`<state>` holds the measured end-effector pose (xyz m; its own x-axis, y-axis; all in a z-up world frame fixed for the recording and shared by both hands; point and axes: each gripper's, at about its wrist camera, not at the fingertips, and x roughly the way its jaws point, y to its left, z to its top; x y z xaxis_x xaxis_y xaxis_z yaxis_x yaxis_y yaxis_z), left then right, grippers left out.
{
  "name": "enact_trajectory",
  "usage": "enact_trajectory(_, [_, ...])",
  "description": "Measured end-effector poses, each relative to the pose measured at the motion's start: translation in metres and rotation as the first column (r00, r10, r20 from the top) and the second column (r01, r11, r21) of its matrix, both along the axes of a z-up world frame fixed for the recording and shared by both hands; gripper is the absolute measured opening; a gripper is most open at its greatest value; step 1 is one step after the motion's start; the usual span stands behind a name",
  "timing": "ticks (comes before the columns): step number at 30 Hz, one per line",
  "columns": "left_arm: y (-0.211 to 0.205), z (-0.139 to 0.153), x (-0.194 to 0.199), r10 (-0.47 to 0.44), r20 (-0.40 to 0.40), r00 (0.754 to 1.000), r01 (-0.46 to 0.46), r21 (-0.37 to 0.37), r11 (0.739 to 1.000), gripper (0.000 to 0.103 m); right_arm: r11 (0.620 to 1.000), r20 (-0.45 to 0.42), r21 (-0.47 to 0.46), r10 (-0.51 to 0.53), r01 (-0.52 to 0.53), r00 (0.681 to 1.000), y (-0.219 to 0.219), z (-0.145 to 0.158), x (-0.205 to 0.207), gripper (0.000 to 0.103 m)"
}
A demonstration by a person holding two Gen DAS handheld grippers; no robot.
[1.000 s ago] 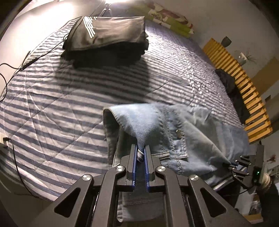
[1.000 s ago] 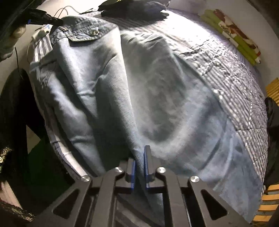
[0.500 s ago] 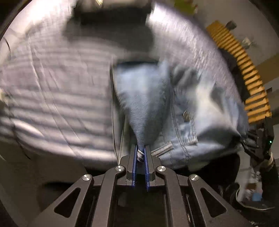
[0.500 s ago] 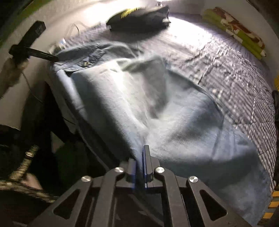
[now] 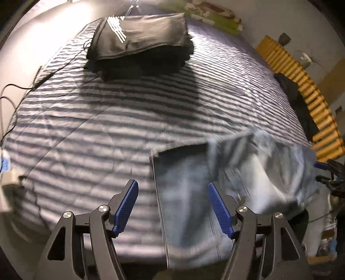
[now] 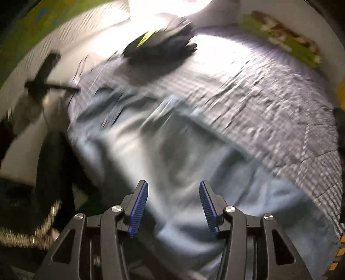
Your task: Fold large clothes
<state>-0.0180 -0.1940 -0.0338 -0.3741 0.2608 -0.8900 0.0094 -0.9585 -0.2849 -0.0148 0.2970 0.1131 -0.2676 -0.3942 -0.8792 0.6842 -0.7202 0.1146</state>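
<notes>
A light blue denim garment (image 5: 232, 178) lies on the striped bedspread (image 5: 112, 120) near the bed's front edge, blurred by motion. My left gripper (image 5: 173, 191) stands open above the garment's left edge, nothing between its blue pads (image 5: 127, 204). In the right wrist view the same denim garment (image 6: 172, 150) spreads across the bed, and my right gripper (image 6: 173, 193) is open over it, holding nothing. The other gripper shows as a dark shape at the far right of the left view (image 5: 332, 174) and at the far left of the right view (image 6: 45, 75).
A stack of folded black clothes (image 5: 140, 41) sits at the far side of the bed. A green patterned roll (image 5: 207, 15) lies by the wall. A yellow slatted frame (image 5: 301, 90) with dark clothing (image 5: 299, 103) flanks the bed's right. Cables (image 5: 19, 86) trail at left.
Both grippers were shut on the denim a second ago; both have let go and opened. The garment has dropped onto the bed and both cameras have shifted.
</notes>
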Motion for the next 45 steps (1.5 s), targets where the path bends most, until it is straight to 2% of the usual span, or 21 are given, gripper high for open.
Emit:
enact_trajectory(4, [-0.002,-0.034,-0.035,0.01,0.061,0.998,-0.013,0.059,0.998,0.071,0.993,0.062,-0.085,-0.074,0.08,0.995,-0.012,-0.008,-0.06,0.046])
enact_trajectory(7, [0.005,-0.055,-0.044,-0.005,0.081,0.997,0.003,0.022,1.0,0.071,0.979,0.157,-0.176,-0.073,0.101,0.985,-0.03,-0.021,-0.096,0.046])
enact_trajectory(9, [0.01,-0.058,-0.042,-0.017,0.055,0.998,0.018,-0.021,1.0,0.07,0.971,0.214,-0.21,-0.07,0.116,0.974,-0.044,-0.033,-0.117,0.046])
enact_trajectory(12, [0.014,-0.059,-0.037,-0.033,0.026,0.999,0.035,-0.106,0.994,0.045,0.969,0.291,-0.21,-0.065,0.13,0.955,-0.063,-0.056,-0.145,0.045])
enact_trajectory(13, [0.012,-0.061,-0.037,-0.03,0.023,0.999,0.032,-0.108,0.994,0.04,0.969,0.316,-0.21,-0.058,0.129,0.947,-0.068,-0.064,-0.152,0.045])
enact_trajectory(17, [0.006,-0.06,-0.033,-0.027,0.018,0.999,0.028,-0.103,0.994,0.031,0.978,0.372,-0.186,-0.02,0.096,0.928,-0.078,-0.091,-0.166,0.031])
enact_trajectory(21, [0.008,-0.06,-0.028,-0.027,0.008,1.0,0.028,-0.122,0.992,0.024,0.976,0.443,-0.21,0.043,0.058,0.896,-0.082,-0.108,-0.167,0.031])
enact_trajectory(24, [0.008,-0.06,-0.029,-0.027,0.005,1.0,0.027,-0.124,0.992,0.026,0.98,0.432,-0.2,0.087,0.001,0.898,-0.09,-0.109,-0.161,0.031])
enact_trajectory(28, [0.01,-0.066,-0.034,-0.021,0.007,1.0,0.022,-0.127,0.992,0.035,0.987,0.417,-0.156,0.101,-0.039,0.903,-0.097,-0.116,-0.156,0.031])
enact_trajectory(31, [0.014,-0.066,-0.032,-0.033,-0.007,0.999,0.031,-0.159,0.987,0.032,0.994,0.371,-0.1,0.083,-0.049,0.925,-0.101,-0.119,-0.149,0.005])
enact_trajectory(32, [0.016,-0.066,-0.032,-0.036,-0.009,0.999,0.034,-0.168,0.985,0.031,0.993,0.355,-0.101,0.09,-0.057,0.931,-0.101,-0.113,-0.146,0.003])
enact_trajectory(35, [0.016,-0.066,-0.031,-0.036,-0.012,0.999,0.033,-0.176,0.984,0.029,0.987,0.229,-0.144,0.1,-0.068,0.968,-0.088,-0.077,-0.143,0.003])
enact_trajectory(37, [0.015,-0.067,-0.032,-0.031,-0.011,0.999,0.029,-0.168,0.985,0.029,0.984,0.219,-0.177,0.017,0.023,0.976,-0.07,-0.068,-0.157,0.002])
enact_trajectory(40, [0.011,-0.064,-0.032,-0.028,-0.003,1.0,0.027,-0.138,0.99,0.031,0.986,0.25,-0.104,-0.1,0.13,0.963,-0.056,-0.078,-0.179,0.006])
enact_trajectory(42, [0.004,-0.06,-0.031,-0.004,-0.01,1.0,0.003,-0.097,0.995,0.035,0.979,0.289,-0.155,-0.083,0.132,0.954,-0.055,-0.076,-0.182,0.007])
enact_trajectory(43, [0.0,-0.058,-0.031,0.012,-0.016,1.0,-0.013,-0.075,0.997,0.039,0.979,0.294,-0.17,-0.059,0.113,0.954,-0.059,-0.074,-0.179,0.012])
enact_trajectory(44, [-0.002,-0.056,-0.03,0.017,-0.023,1.0,-0.018,-0.06,0.998,0.041,0.98,0.308,-0.18,-0.023,0.082,0.951,-0.067,-0.073,-0.175,0.029])
enact_trajectory(45, [-0.002,-0.056,-0.031,0.029,-0.028,0.999,-0.03,-0.049,0.998,0.046,0.981,0.327,-0.188,0.016,0.049,0.945,-0.076,-0.074,-0.171,0.035])
